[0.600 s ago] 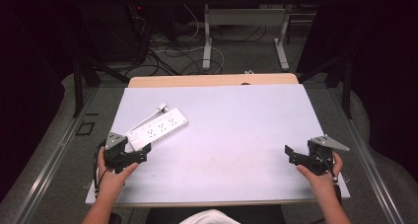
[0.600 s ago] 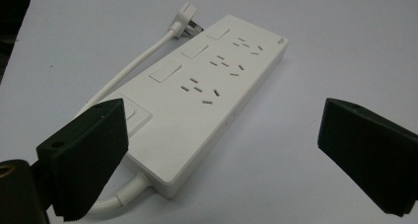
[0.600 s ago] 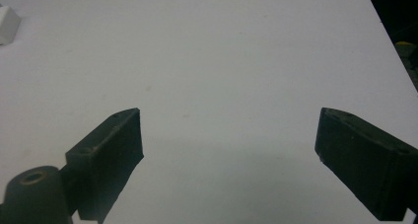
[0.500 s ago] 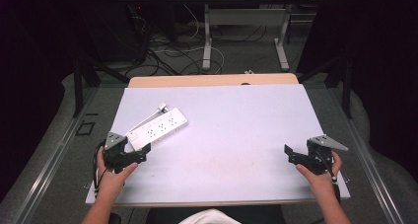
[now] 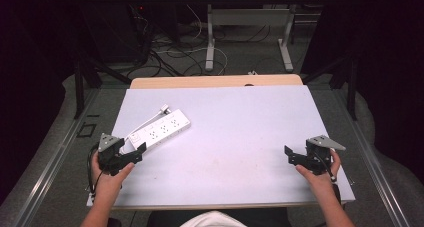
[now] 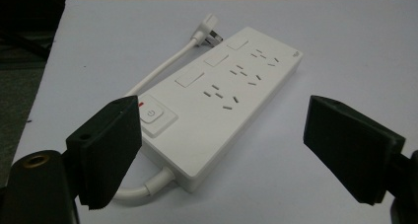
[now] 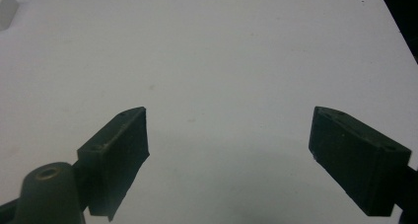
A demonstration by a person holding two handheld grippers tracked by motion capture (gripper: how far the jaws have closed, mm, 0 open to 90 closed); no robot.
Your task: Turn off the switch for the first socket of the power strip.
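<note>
High view: power strip point(image 5: 159, 130) diagonal, near-left to far-right.

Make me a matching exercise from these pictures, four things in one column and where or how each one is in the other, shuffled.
Things:
1. white rectangular power strip
2. left black two-jaw gripper
3. right black two-jaw gripper
4. white angled plug

Places or states:
A. open over bare table, near the right edge
B. lying flat, sockets up, on the table's left half
C. open, just short of the strip's switch end
D. on the table beyond the strip's far end

Pairs: 1-B, 2-C, 3-A, 4-D
</note>
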